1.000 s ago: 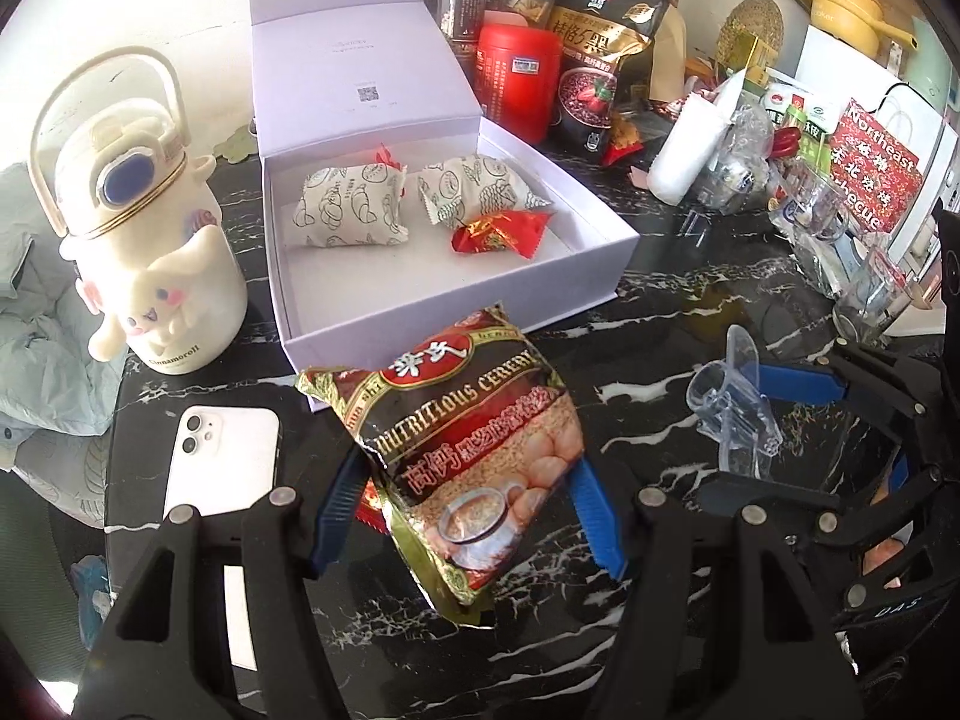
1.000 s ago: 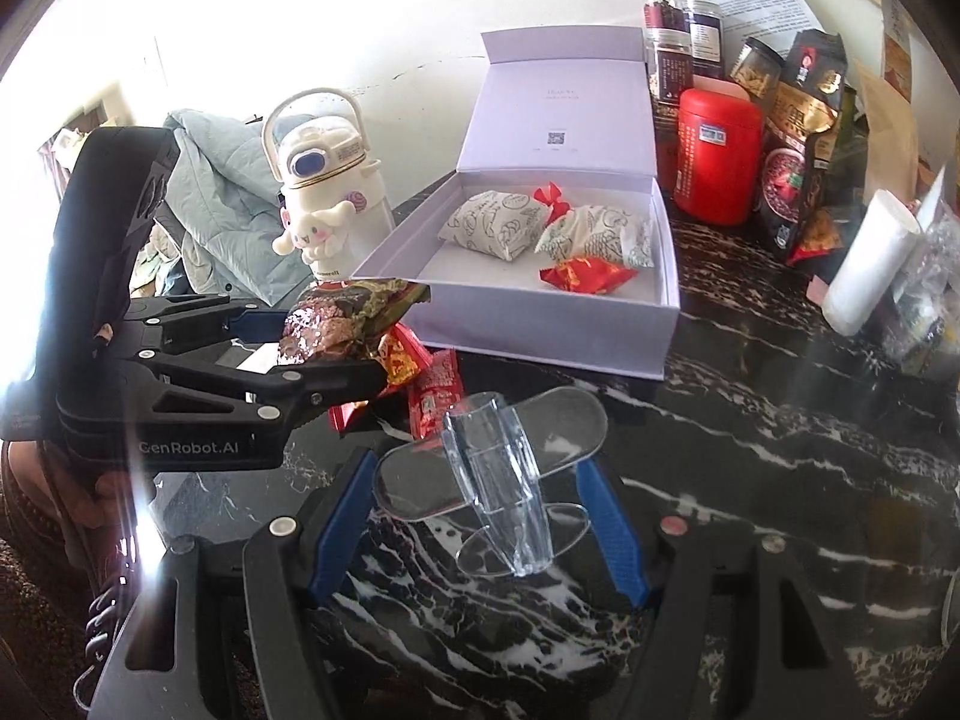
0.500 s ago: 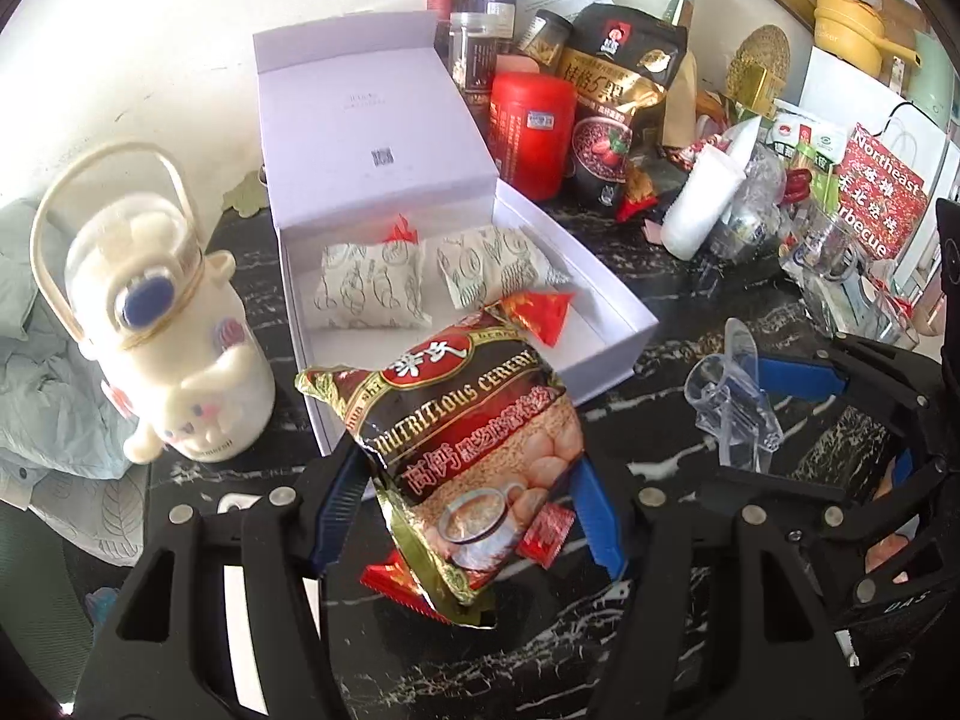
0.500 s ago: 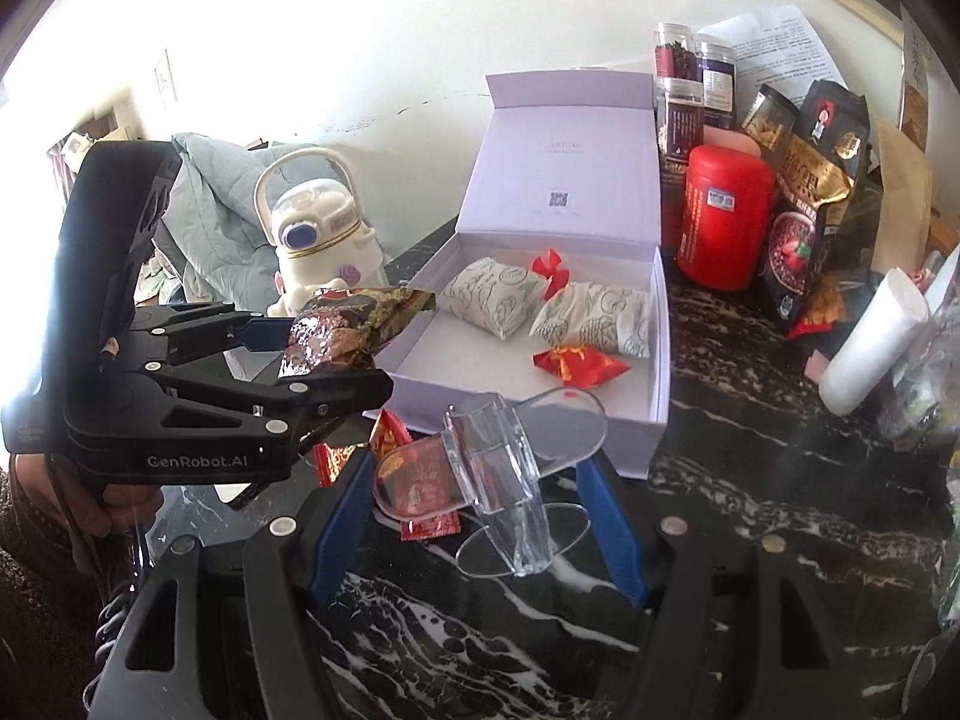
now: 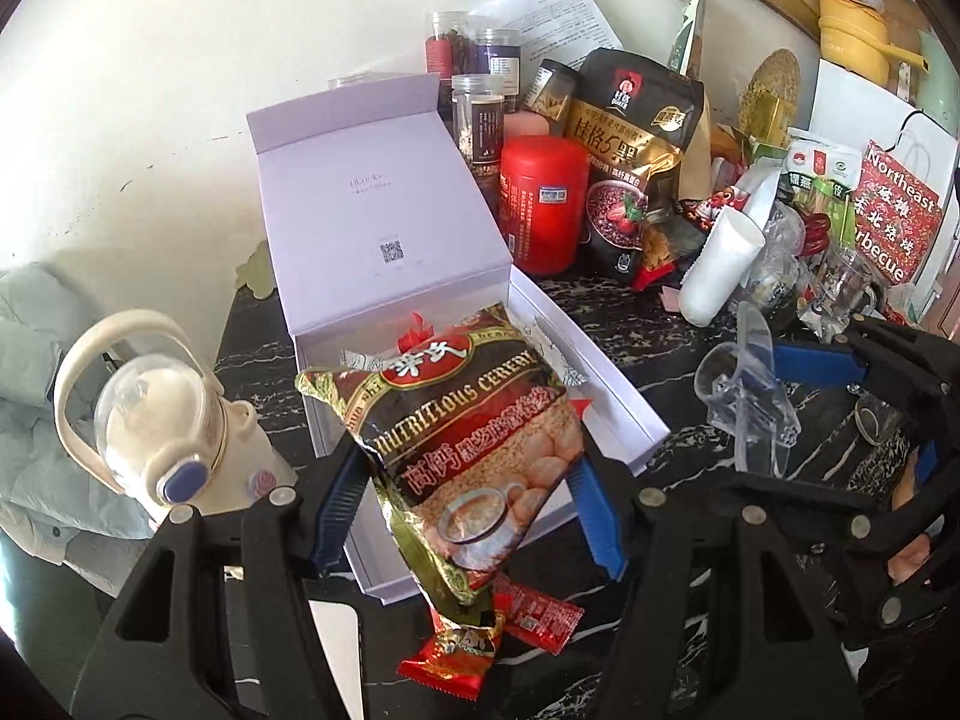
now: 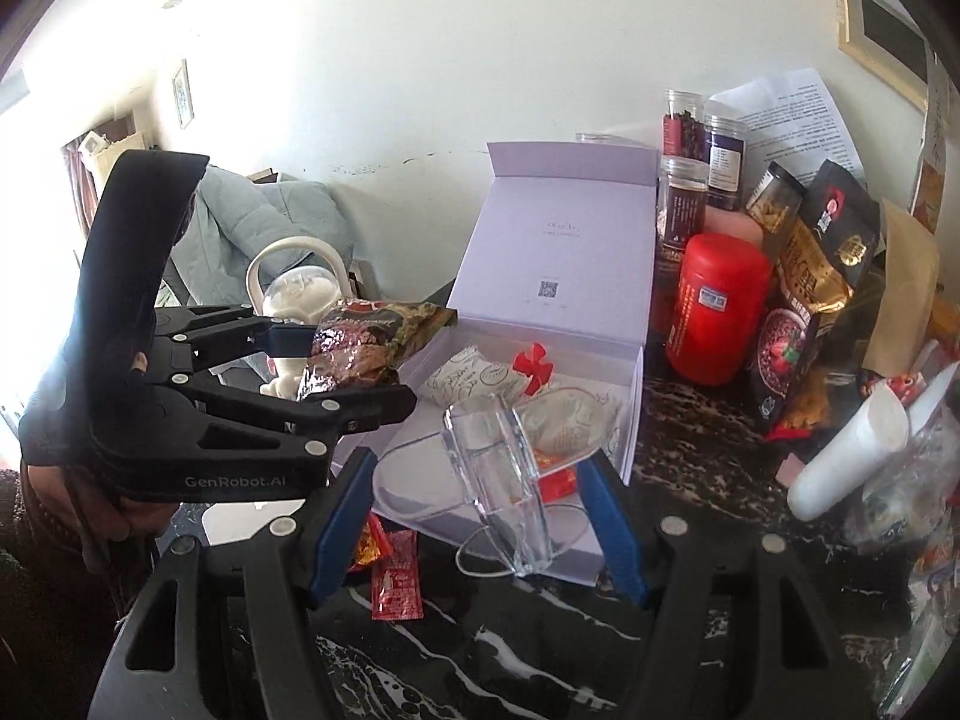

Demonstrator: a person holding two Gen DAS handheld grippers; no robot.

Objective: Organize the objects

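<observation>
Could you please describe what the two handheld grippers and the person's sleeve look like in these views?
Both the left gripper and the right gripper are matte black plastic frames with slotted cut-outs and silver screw heads, and their fingers carry ribbed blue pads. The left gripper's side bears white "GenRobot.AI" lettering below a tall curved black handle. A dark knitted sleeve shows behind it.

Daylit scene. In the right wrist view, strong light enters from 9 o'clock, overexposing the wall (image 6: pixel 372 72) there. The glossy cereal packet (image 5: pixel 474 450) and dark marble surface (image 6: pixel 540 648) show specular glare. Fisheye curvature bends the edges, with black vignetted corners; central focus is sharp.
</observation>
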